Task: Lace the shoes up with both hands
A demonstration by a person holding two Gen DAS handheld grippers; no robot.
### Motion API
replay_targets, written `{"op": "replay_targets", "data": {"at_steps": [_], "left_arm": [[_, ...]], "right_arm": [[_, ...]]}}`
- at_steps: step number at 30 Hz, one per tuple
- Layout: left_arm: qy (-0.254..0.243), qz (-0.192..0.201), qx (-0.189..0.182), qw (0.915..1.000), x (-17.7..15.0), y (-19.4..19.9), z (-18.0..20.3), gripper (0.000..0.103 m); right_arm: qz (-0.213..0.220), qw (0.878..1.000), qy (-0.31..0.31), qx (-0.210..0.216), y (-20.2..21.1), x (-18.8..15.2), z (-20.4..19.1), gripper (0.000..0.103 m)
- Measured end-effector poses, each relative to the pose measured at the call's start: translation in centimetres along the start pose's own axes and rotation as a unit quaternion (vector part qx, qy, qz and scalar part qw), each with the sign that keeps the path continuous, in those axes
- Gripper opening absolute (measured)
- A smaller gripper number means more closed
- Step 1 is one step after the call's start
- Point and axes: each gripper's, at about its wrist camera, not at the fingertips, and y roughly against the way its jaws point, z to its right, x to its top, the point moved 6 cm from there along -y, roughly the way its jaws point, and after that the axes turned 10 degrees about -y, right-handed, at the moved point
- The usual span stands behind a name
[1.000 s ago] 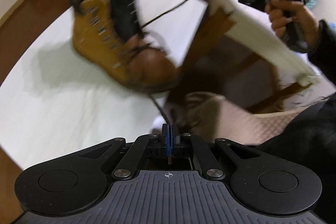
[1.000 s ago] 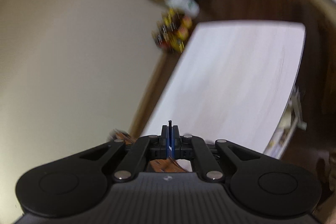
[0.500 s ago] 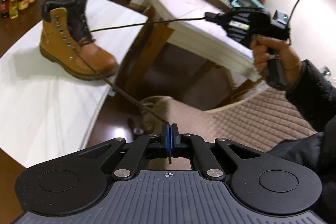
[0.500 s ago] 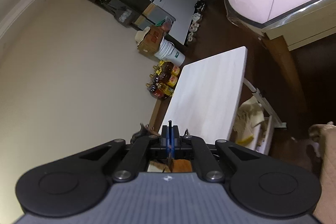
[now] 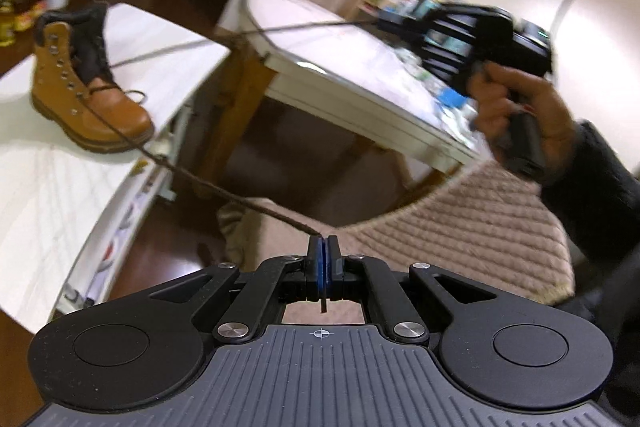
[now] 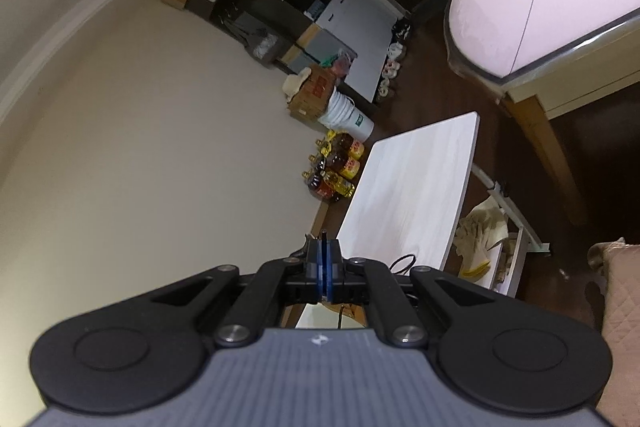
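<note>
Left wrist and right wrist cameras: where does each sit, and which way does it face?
Left wrist: on the left gripper, facing the boot on the white table; shows the person's right hand holding the right gripper.
Right wrist: on the right gripper, facing a wall and bottles; no body shows.
Shared: white table, round table, bottles.

- Left wrist view looks down along its fingers, well back from the white table (image 5: 48,187) at 9 o'clock;
- Right wrist view faces nearly level, the same white table (image 6: 408,195) at 3 o'clock; both share it.
</note>
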Motion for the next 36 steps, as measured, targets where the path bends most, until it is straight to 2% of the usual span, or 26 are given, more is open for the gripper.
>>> {"op": "replay_targets", "data": {"at_steps": [4,9,13,16,18,27,33,36], "left_arm": [[0.008,0.023,0.06,0.9979,0.5,-0.2,3.4,0.001],[0.038,0.069,0.139,0.9871,1.0,-1.3,9.3,0.001],[0.119,0.075,0.187,0.9722,0.3,-3.6,14.0,0.001],[0.154,0.086,0.213,0.961,0.4,-4.4,16.2,0.001],[0.156,0.094,0.222,0.958,0.8,-4.6,16.9,0.001],[0.134,0.072,0.225,0.9625,1.2,-6.3,20.5,0.001],[0.135,0.067,0.248,0.957,0.4,-7.5,22.1,0.001],[0.116,0.062,0.265,0.9552,0.6,-8.2,22.9,0.001]], "right_arm": [[-0.012,1.0,0.007,0.01,2.6,1.7,0.5,0.003],[-0.069,0.996,0.056,0.028,5.3,4.6,1.3,0.003],[-0.111,0.988,0.092,0.048,8.2,7.4,2.1,0.002],[-0.128,0.985,0.103,0.052,10.3,8.6,3.1,0.003],[-0.139,0.984,0.103,0.047,11.2,8.8,4.3,0.002],[-0.183,0.976,0.114,0.038,14.0,5.4,7.6,0.002],[-0.203,0.96,0.191,0.024,14.9,3.9,7.7,0.002],[-0.199,0.949,0.245,0.021,15.2,3.4,7.1,0.003]]}}
